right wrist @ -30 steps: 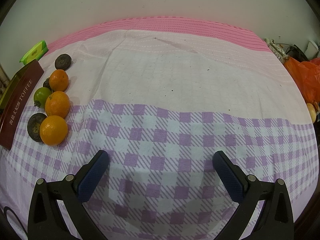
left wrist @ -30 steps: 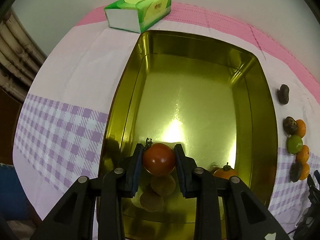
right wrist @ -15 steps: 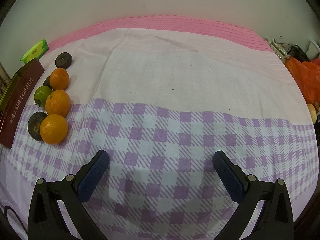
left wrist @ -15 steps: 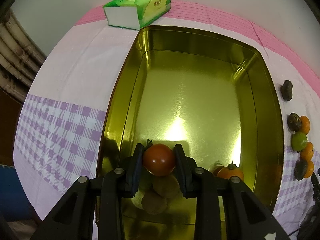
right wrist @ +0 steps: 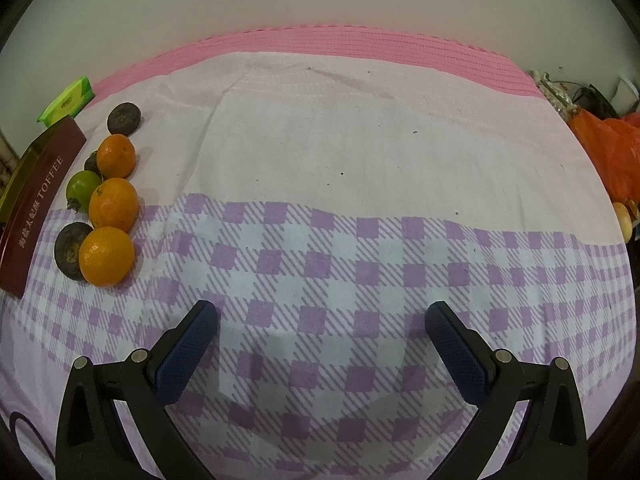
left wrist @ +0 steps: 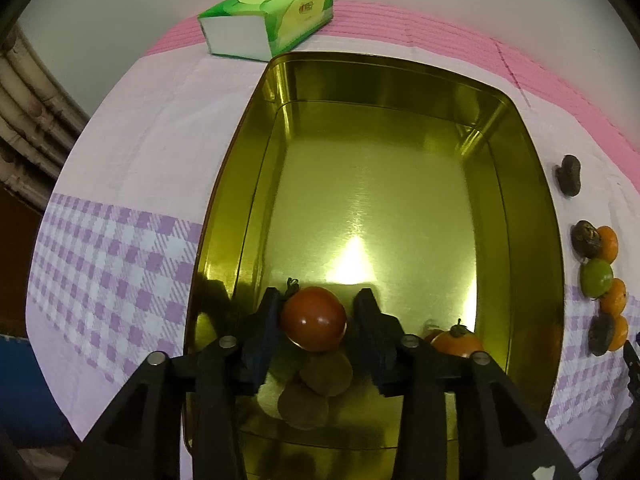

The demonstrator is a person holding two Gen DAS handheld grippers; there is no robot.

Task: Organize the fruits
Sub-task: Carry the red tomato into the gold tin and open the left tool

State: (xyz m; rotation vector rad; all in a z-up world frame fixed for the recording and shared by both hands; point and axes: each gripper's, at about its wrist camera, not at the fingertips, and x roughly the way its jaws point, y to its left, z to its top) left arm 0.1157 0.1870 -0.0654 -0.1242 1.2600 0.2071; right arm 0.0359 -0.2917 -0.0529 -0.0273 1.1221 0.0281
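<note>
My left gripper is over the near end of the gold tin. Its jaws have parted a little around a red tomato; a gap shows on the right side. An orange tomato lies in the tin's near right corner. My right gripper is open and empty above the checked cloth. To its left lie three oranges, a green fruit and dark fruits beside the tin's maroon wall. The same row shows right of the tin in the left wrist view.
A green tissue pack lies beyond the tin's far left corner. An orange plastic bag and clutter sit at the table's right edge. The cloth's near edge drops off on the left of the tin.
The left gripper's jaws have opened slightly around the red tomato. It has lifted and pulled back a little, so more of the tin shows. The right gripper has hardly moved.
</note>
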